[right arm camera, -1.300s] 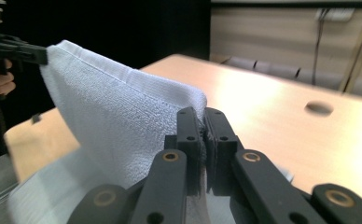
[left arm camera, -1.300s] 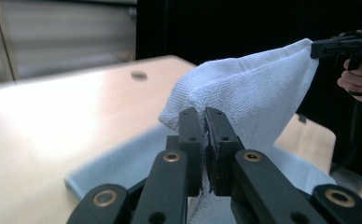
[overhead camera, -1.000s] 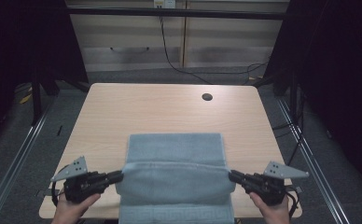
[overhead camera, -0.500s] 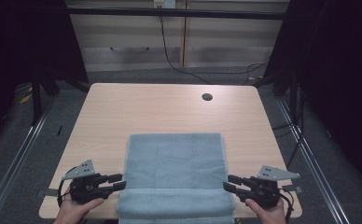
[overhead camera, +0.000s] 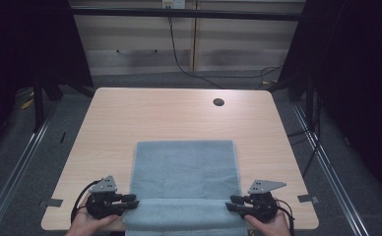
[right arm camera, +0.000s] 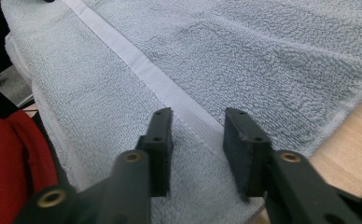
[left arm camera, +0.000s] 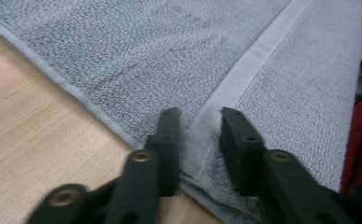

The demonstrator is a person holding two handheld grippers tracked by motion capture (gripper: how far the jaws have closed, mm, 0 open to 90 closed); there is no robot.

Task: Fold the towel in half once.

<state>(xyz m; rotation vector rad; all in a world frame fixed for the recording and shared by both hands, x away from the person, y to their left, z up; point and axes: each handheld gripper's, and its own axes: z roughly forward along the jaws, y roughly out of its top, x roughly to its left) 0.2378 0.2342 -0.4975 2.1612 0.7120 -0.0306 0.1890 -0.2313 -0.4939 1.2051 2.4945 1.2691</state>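
**Folded towel at the near table edge, both grippers at its sides**

No brand, label or readable writing shows on anything here.

The light wooden rectangular table (overhead camera: 179, 118) has its far half bare, apart from a small dark round hole (overhead camera: 218, 102) near the far right. The pale blue-grey terry towel (overhead camera: 184, 172) lies flat at the middle of the near half, its near part hanging over the table's front edge. A white woven band (left arm camera: 258, 51) crosses it. Bare wood remains on both sides.

The left gripper (overhead camera: 130, 200) sits at the towel's left edge, the right gripper (overhead camera: 234, 203) at its right edge. Both sets of jaws have just been closing yet stand apart, straddling the band without pressing it.
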